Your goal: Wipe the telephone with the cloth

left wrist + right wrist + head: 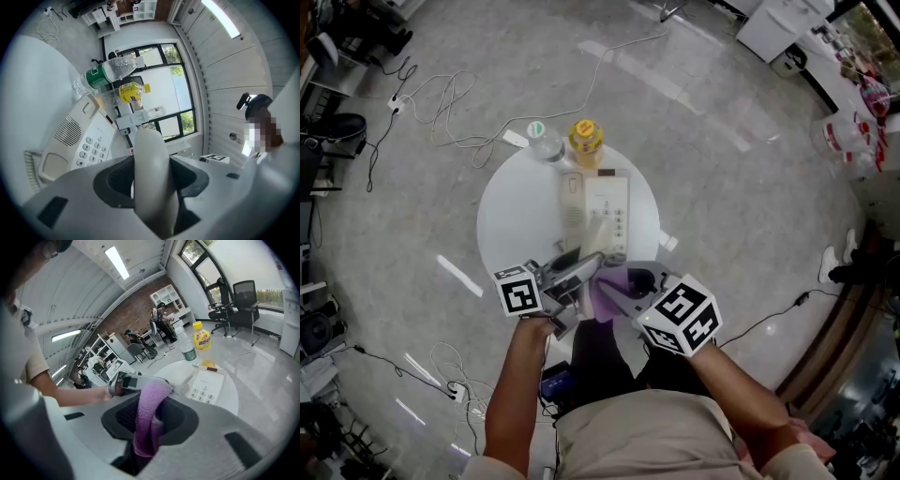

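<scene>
The cream telephone (pixel 607 208) lies on the round white table (pixel 506 220), its keypad facing up and its cradle empty (pixel 70 140). My left gripper (pixel 579 269) is shut on the cream handset (pixel 149 154), held just above the table's near edge and pointing at the telephone. My right gripper (pixel 623 292) is shut on a purple cloth (pixel 149 420), which hangs folded out of its jaws beside the handset (pixel 594 240). In the right gripper view the left gripper (pixel 136 382) sits just beyond the cloth, with the telephone (pixel 206 386) behind it.
A clear bottle with a green cap (pixel 544 142) and a yellow bottle (pixel 587 139) stand at the table's far edge behind the telephone. Cables (pixel 441 103) trail over the grey floor. Office chairs (pixel 239 301) stand by the windows.
</scene>
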Demonstrator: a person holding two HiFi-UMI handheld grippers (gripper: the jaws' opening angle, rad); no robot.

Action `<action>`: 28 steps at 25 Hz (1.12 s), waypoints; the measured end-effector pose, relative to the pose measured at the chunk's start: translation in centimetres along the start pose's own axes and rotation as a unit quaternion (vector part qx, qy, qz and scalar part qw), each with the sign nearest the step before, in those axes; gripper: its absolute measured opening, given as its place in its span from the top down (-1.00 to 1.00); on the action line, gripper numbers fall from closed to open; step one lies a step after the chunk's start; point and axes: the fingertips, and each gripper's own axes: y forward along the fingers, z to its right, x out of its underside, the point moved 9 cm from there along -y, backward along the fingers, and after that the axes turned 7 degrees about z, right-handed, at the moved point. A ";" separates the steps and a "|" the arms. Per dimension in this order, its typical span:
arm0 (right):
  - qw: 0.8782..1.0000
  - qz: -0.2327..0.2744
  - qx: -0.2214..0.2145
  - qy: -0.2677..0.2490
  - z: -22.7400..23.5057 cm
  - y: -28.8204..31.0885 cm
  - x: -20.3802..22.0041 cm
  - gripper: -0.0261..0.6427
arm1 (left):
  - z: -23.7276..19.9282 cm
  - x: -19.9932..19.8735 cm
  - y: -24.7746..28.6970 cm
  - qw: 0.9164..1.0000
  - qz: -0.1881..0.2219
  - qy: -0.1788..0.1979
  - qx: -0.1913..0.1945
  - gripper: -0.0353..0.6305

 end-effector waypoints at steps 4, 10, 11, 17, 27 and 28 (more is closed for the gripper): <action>1.000 -0.005 -0.006 0.002 0.3 0.2 0.1 0.70 | -0.3 0.0 -0.1 1.000 0.002 0.001 -0.005 0.24; 1.000 -0.006 -0.006 0.001 1.1 0.6 -0.2 0.70 | -1.0 -0.5 0.5 1.000 0.002 0.014 -0.019 0.24; 1.000 -0.008 -0.005 0.000 1.3 0.7 -0.1 0.70 | -1.2 -0.5 0.6 1.000 0.002 0.018 -0.021 0.24; 1.000 -0.027 -0.007 0.001 2.1 1.0 0.6 0.70 | -2.3 0.0 1.1 0.998 -0.009 0.043 -0.034 0.24; 0.993 -0.097 -0.026 0.059 5.4 3.2 6.2 0.70 | -5.3 3.1 1.5 0.982 -0.108 0.104 -0.112 0.24; 0.994 -0.087 -0.029 0.057 5.5 3.0 6.1 0.70 | -5.1 3.1 1.4 0.984 -0.100 0.098 -0.106 0.24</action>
